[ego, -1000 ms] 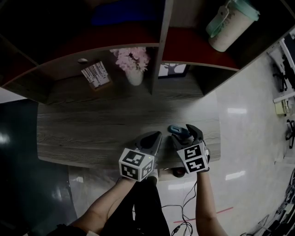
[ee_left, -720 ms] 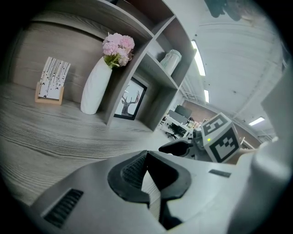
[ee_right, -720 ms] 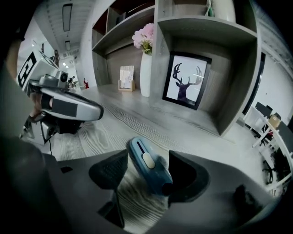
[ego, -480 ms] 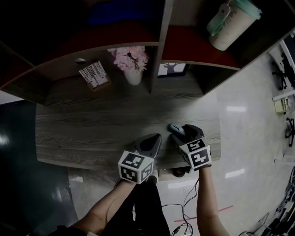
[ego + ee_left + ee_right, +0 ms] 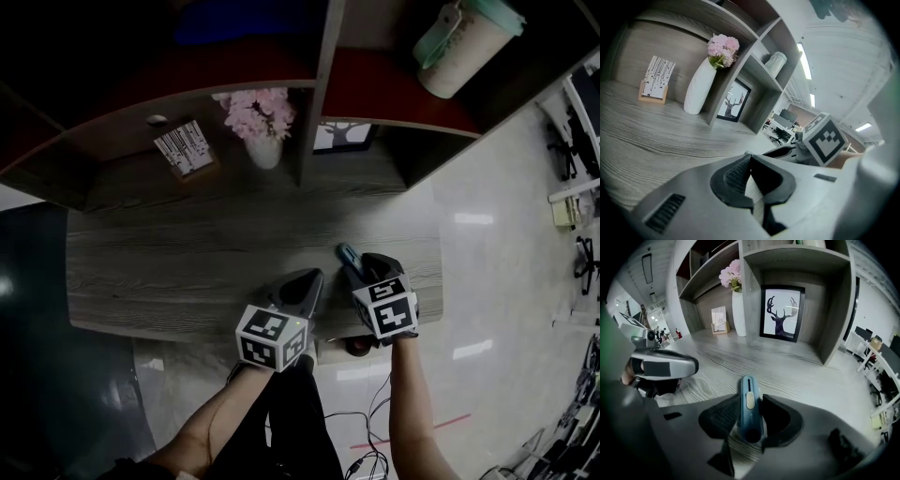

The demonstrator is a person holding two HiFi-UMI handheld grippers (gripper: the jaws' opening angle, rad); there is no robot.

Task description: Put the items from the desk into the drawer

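A blue utility knife [image 5: 748, 420] is gripped between the fingers [image 5: 719, 418] of the right gripper [image 5: 749, 398]. The jaws have just been closing, and both dark ribbed pads are now pressed against the sides of the knife's body. The knife is laid lengthwise along the jaws, slider side up. Its rounded rear end is set back between the pads, and its front end projects past the fingertips toward the shelf unit. In the head view the same front end [image 5: 348, 252] is seen sticking out beyond the right gripper [image 5: 361, 272], over the grey wooden desk [image 5: 187, 272]. Whether the knife is resting on the desk or raised off it cannot be told.

The left gripper [image 5: 749, 157] is held with its jaws brought together at the tips. Nothing is clasped between them, and only desk surface is seen through the gap behind the pads. In the head view it [image 5: 309, 281] is placed just beside the right fingers, on their left, near the front edge of the desk.

Well beyond both sets of fingertips, a white vase of pink flowers [image 5: 699, 89] and a small card on a wooden stand [image 5: 657, 78] are set at the back of the desk. A framed deer picture [image 5: 782, 312] is stood in the shelf compartment ahead of the right fingers.
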